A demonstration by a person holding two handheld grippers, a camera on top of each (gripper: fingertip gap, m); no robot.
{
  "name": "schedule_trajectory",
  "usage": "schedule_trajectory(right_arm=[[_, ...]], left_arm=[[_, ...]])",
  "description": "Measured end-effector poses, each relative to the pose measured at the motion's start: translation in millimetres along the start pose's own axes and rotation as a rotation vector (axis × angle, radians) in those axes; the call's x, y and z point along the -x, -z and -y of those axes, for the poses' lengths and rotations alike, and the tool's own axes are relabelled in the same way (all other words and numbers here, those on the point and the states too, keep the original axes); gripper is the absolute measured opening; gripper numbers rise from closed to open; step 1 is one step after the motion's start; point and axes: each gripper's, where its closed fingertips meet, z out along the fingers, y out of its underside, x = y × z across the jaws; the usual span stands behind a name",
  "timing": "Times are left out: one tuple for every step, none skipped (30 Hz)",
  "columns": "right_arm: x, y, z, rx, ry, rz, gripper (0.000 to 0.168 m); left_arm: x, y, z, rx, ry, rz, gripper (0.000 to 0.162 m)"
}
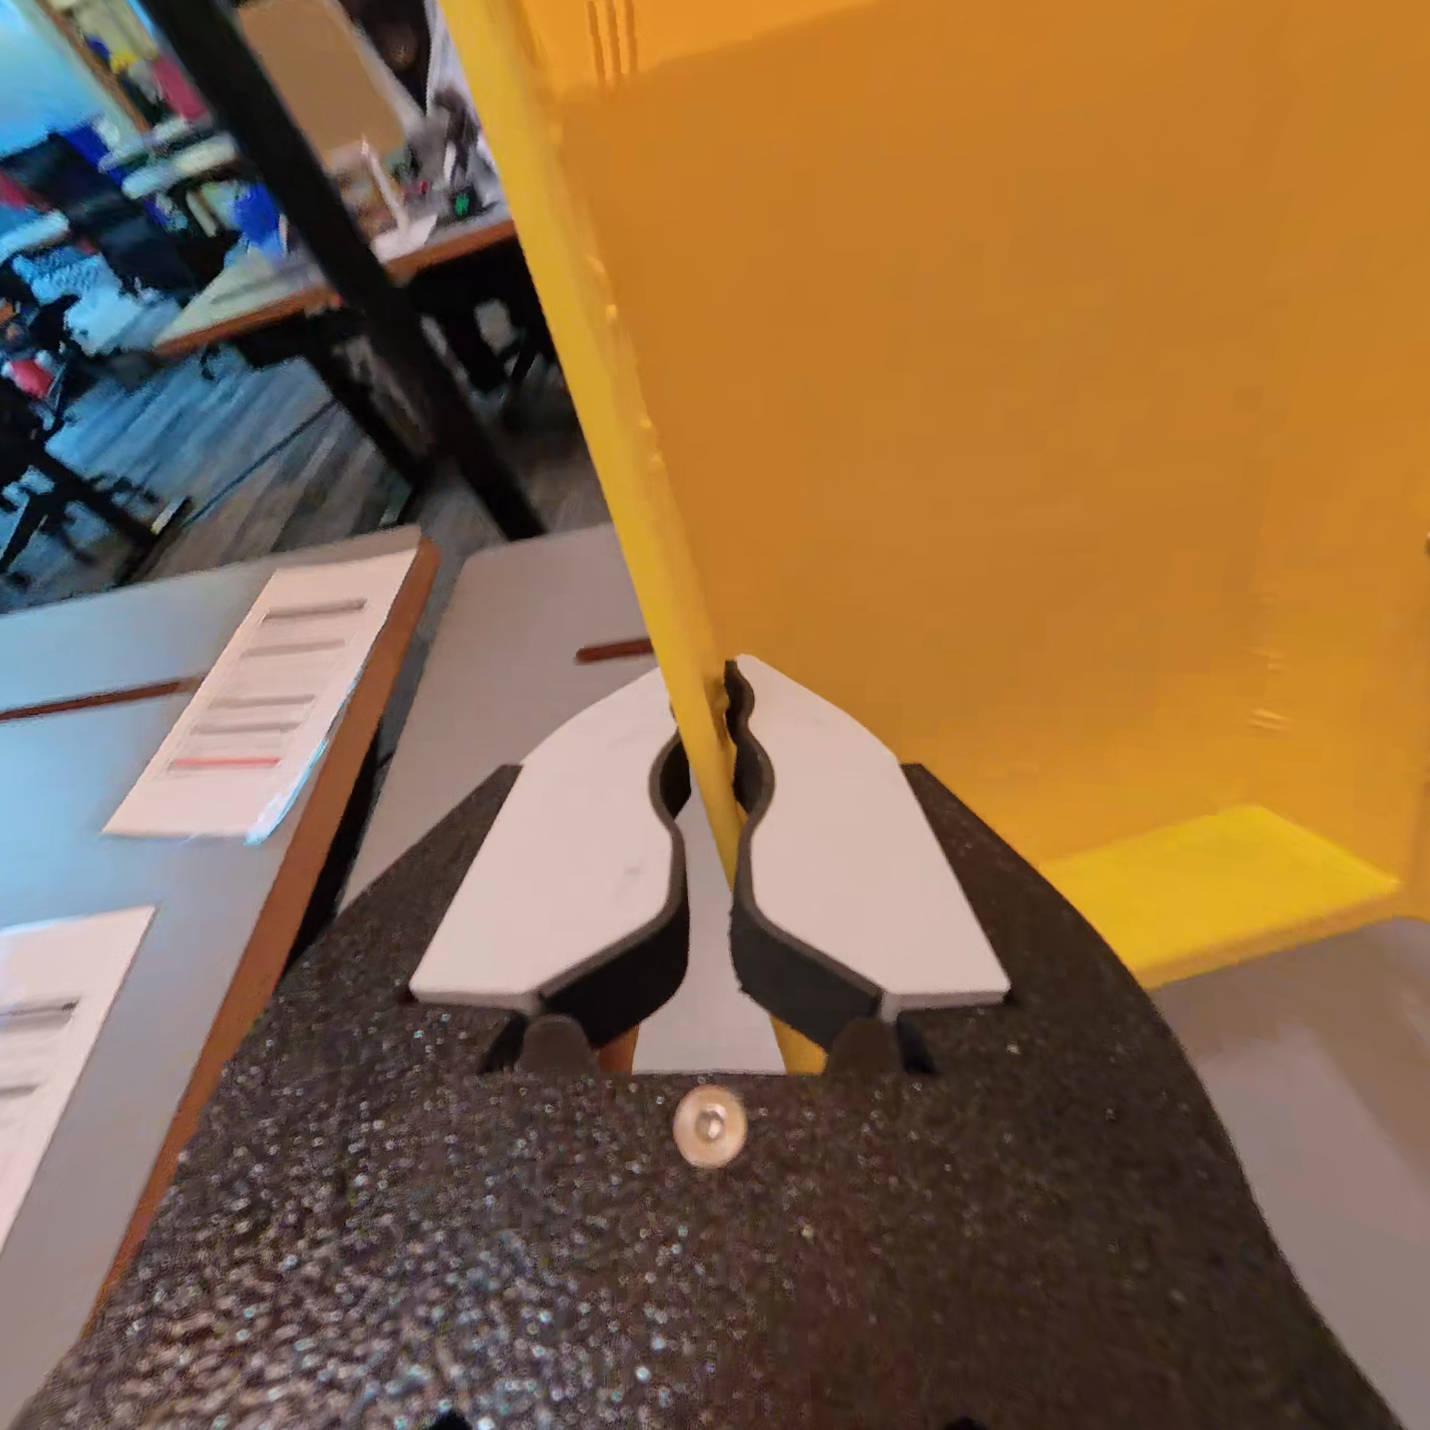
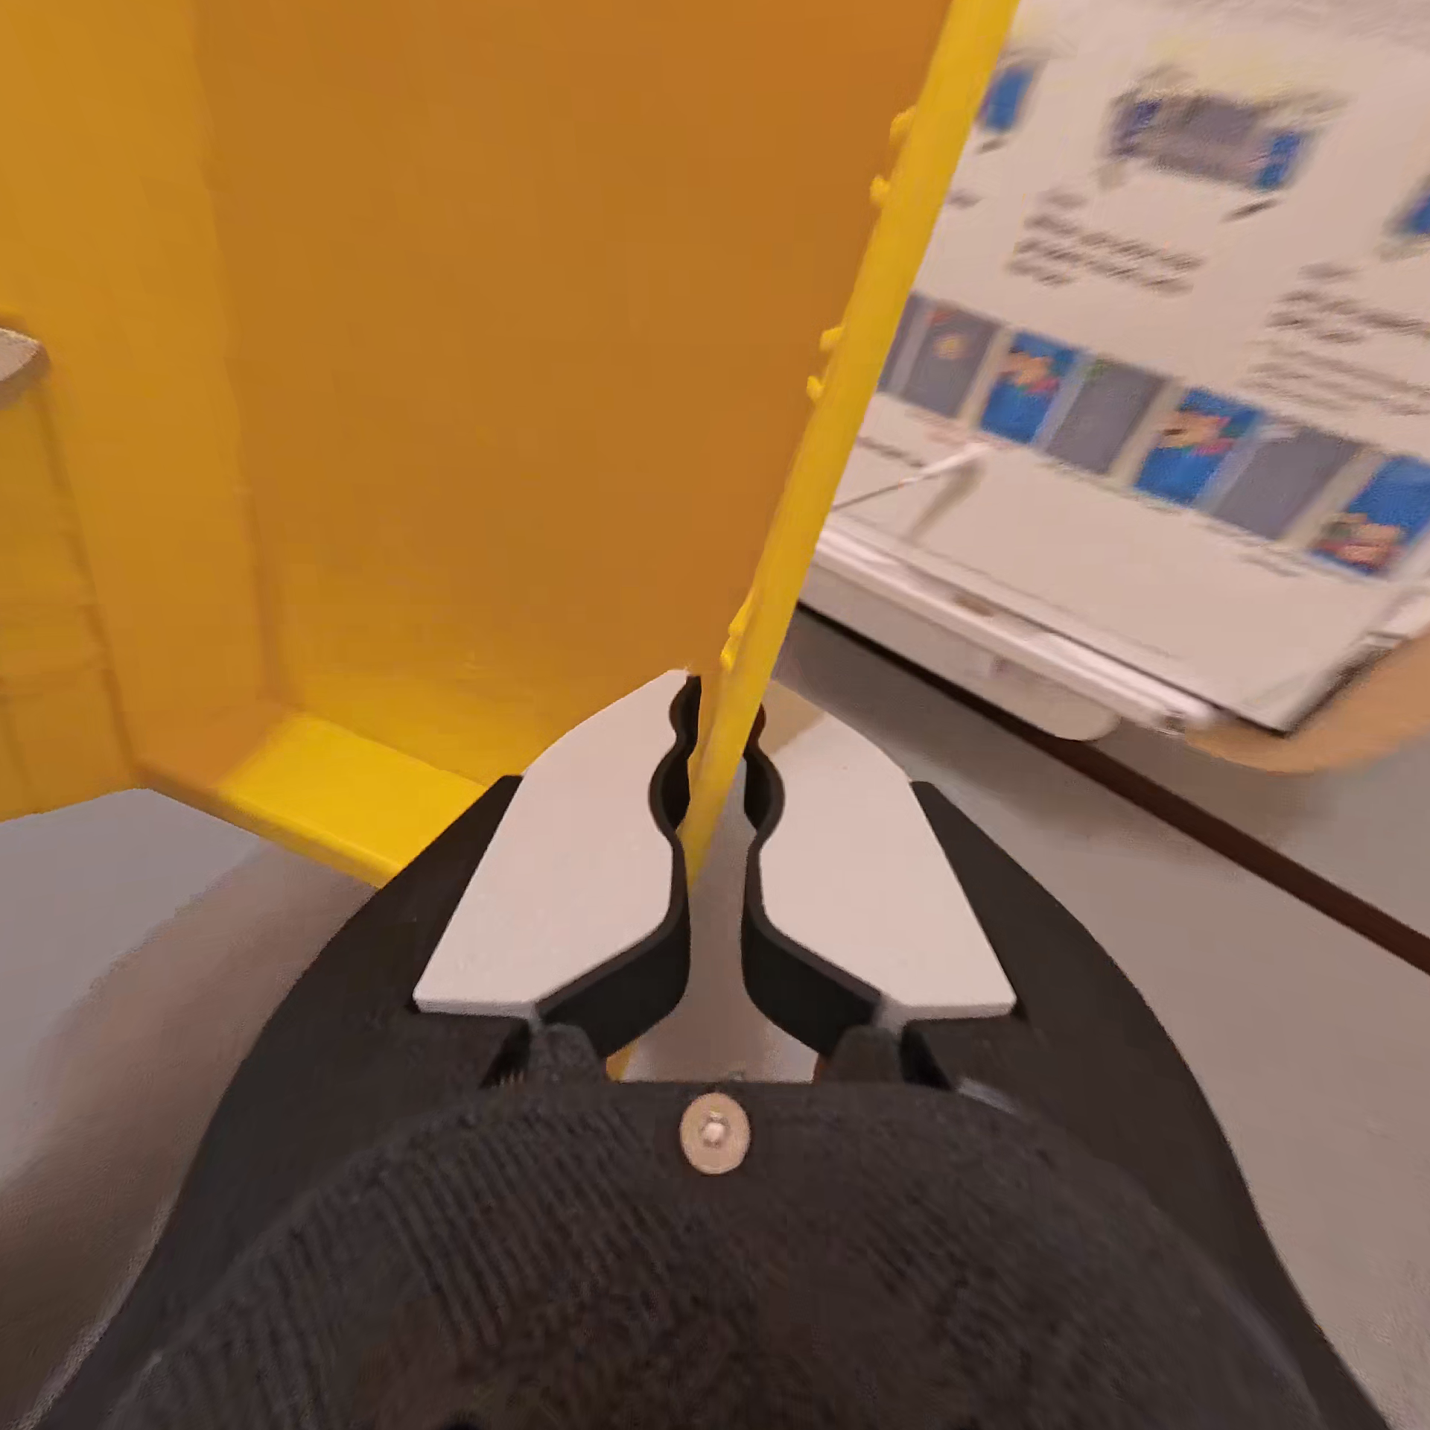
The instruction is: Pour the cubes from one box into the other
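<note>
A yellow box (image 1: 967,387) fills the right of the left wrist view and the left of the right wrist view (image 2: 464,348). It is tipped steeply, its open inside faces both cameras, and no cubes show in it. My left gripper (image 1: 716,696) is shut on the box's left wall. My right gripper (image 2: 723,708) is shut on its right wall. The box's near rim (image 1: 1207,890) hangs just above the grey table (image 1: 1277,1083). The other box and the cubes are not in view.
Printed paper sheets (image 1: 263,696) lie on the table to the left, beside a gap between two tabletops (image 1: 364,743). A white board with picture sheets (image 2: 1161,387) stands to the right. A pale round thing (image 2: 15,356) shows at the left edge. Desks stand beyond (image 1: 271,294).
</note>
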Motion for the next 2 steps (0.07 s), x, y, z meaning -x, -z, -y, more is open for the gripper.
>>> schedule_trajectory(right_arm=[[15.3, -13.5, -1.3, 0.026, -0.005, 0.03, 0.009], [30.2, -26.1, -2.6, 0.049, -0.014, 0.06, 0.01]], left_arm=[[15.9, -2.7, -12.3, 0.038, 0.003, 0.009, 0.005], [30.9, -5.0, -23.2, 0.071, 0.011, 0.015, 0.005]])
